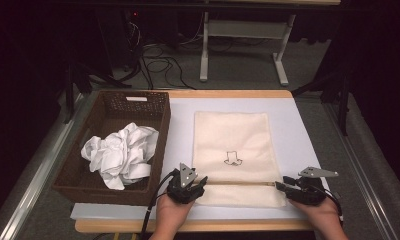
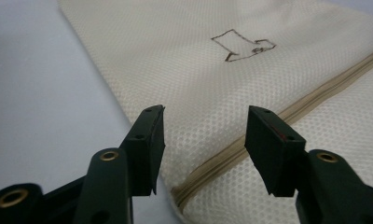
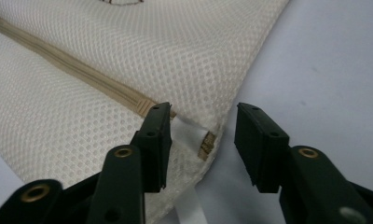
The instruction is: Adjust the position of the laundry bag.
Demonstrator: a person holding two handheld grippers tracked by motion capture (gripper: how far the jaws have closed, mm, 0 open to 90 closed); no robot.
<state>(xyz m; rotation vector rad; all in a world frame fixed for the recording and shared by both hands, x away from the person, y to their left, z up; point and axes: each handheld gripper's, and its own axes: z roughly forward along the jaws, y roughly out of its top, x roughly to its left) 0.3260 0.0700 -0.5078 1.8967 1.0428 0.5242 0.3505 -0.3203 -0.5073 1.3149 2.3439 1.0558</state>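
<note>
While both hands rest at the near edge of the counter [image 1: 288, 107], a cream mesh zip bag [image 1: 231, 137] lies flat on the pale grey counter surface, right of centre. A tan zipper [image 1: 243, 183] runs left to right across the bag close to its near end. A small dark outline drawing [image 1: 233, 159] is printed on the mesh just beyond the zipper; no lettering on it can be read.

At the bag's near left corner, the left gripper [image 1: 202, 181] has its 2 black fingers [image 2: 149, 144] spread apart, and in the left gripper view they straddle the left end of the zipper without touching it.

At the bag's near right corner, the right gripper [image 1: 282, 184] also has its fingers [image 3: 154, 140] spread. In the right gripper view the small tan zipper pull [image 3: 206, 144] sits in the gap between them, unclamped, beside a strip of white tape or label.

A dark brown woven basket [image 1: 160, 125] stands on the left side of the counter, holding a crumpled white cloth [image 1: 120, 152]. A white tag [image 1: 136, 98] on its far wall is too small to read.
</note>
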